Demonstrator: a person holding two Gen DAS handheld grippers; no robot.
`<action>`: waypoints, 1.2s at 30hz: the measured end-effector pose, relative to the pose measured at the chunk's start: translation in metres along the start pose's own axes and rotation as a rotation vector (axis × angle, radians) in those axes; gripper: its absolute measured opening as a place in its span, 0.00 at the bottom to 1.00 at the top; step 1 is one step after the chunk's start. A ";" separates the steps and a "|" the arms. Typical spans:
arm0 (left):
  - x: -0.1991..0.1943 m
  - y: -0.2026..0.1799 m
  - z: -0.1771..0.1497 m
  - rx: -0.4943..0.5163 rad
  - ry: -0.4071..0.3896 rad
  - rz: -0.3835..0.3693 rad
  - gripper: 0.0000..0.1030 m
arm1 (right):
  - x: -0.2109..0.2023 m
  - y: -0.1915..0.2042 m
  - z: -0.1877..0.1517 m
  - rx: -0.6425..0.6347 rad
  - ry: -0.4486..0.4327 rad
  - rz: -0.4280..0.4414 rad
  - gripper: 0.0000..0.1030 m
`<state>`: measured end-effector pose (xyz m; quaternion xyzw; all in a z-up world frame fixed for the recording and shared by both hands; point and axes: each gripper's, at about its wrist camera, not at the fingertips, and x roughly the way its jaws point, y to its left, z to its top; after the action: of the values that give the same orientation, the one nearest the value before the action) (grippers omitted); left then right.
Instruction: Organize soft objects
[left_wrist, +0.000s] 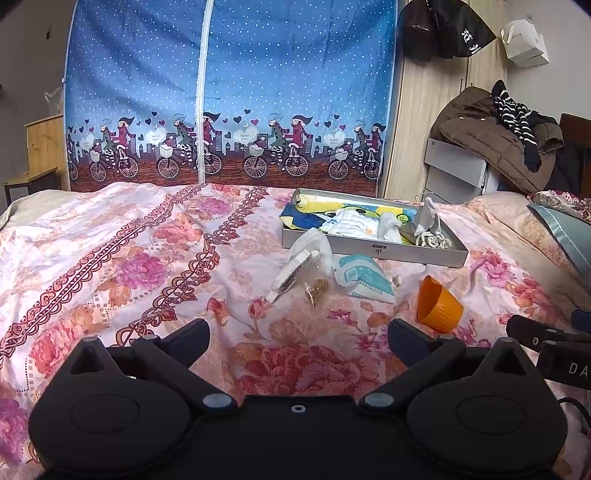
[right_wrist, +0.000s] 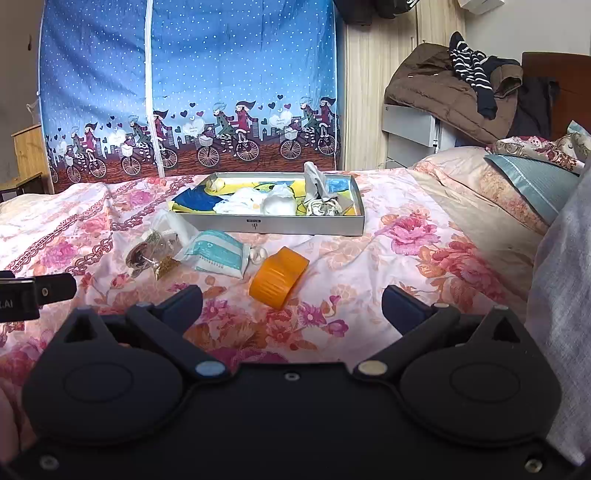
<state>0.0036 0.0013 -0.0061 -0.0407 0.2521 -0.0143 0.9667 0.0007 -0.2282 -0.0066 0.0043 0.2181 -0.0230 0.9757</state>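
Both grippers empty, jaws wide apart, low over the floral bedspread (left_wrist: 110, 258). Right gripper (right_wrist: 291, 301) is nearer the loose items: orange cup (right_wrist: 279, 277) on its side just ahead, mouth angled toward the fingers. Left gripper (left_wrist: 299, 332) sits further back. Beyond: teal-white soft pack (right_wrist: 218, 256), long axis left-right, touching clear plastic bags (right_wrist: 155, 251); their contents are hard to read. Farthest: grey tray (right_wrist: 273, 227) holding cloths. Small white thing by the pack unclear.
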 end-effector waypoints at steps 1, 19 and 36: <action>0.000 0.000 0.000 0.000 0.002 0.000 0.99 | 0.000 0.000 0.000 0.000 0.002 0.000 1.00; 0.010 0.004 -0.001 -0.012 0.050 -0.009 0.99 | 0.006 0.005 0.002 0.005 0.056 -0.033 1.00; 0.045 0.003 -0.002 -0.071 0.129 -0.089 0.99 | 0.073 0.005 0.004 -0.119 0.148 0.012 1.00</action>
<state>0.0422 0.0019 -0.0299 -0.0850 0.3120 -0.0508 0.9449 0.0686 -0.2261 -0.0336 -0.0506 0.2905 -0.0036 0.9555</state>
